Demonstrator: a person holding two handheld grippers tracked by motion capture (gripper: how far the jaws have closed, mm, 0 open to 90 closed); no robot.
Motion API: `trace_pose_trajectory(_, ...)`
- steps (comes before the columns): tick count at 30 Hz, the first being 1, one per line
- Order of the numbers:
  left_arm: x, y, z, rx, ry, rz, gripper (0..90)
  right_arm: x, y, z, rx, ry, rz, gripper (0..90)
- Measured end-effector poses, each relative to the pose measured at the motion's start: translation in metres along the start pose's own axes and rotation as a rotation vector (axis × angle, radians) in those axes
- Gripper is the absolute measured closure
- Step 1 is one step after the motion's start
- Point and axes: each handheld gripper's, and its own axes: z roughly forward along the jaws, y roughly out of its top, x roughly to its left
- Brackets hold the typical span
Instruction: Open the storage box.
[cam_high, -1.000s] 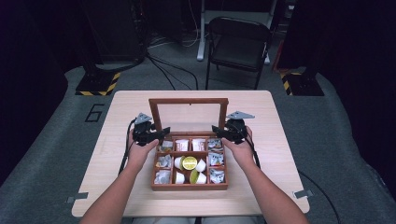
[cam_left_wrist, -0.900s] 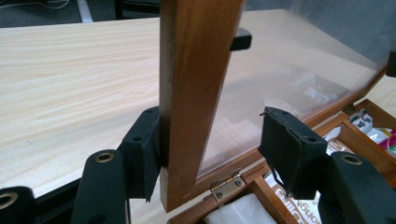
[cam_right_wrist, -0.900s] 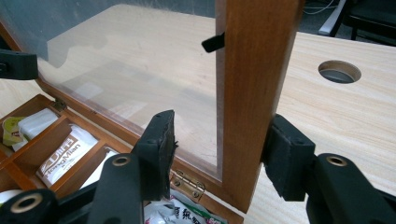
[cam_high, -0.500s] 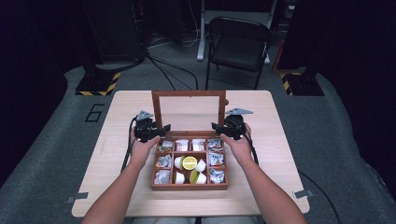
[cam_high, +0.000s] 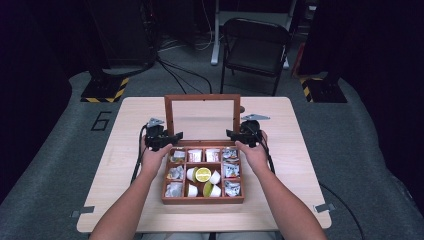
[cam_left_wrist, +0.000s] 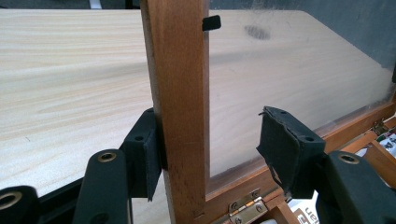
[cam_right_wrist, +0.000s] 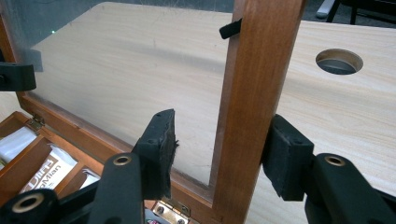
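- Lid of the wooden box, hinged and standing upright at centre of the high view: a stiff wooden frame around a clear pane, probably light, and the pane looks fragile.
- Side rails are the place to hold; the pane is best left untouched.
- Left gripper: jaws straddle the left rail, with one pad touching its outer face and the other standing off in front of the pane.
- Right gripper: jaws straddle the right rail likewise, outer pad against the wood, inner pad clear.
- Small hinges would likely strain if the lid twists, so even pressure seems wise.
- Compartments hold packets and a lime half.
- Desk beneath is pale wood.
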Motion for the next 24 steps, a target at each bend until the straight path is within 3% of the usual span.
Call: trace_pose_trajectory(24, 0.0049, 0.0002, 0.0067, 0.005, -0.007, -0.063, 41.8, -0.0067, 0.0014, 0.0096, 0.021, 0.008, 0.040, 47.4)
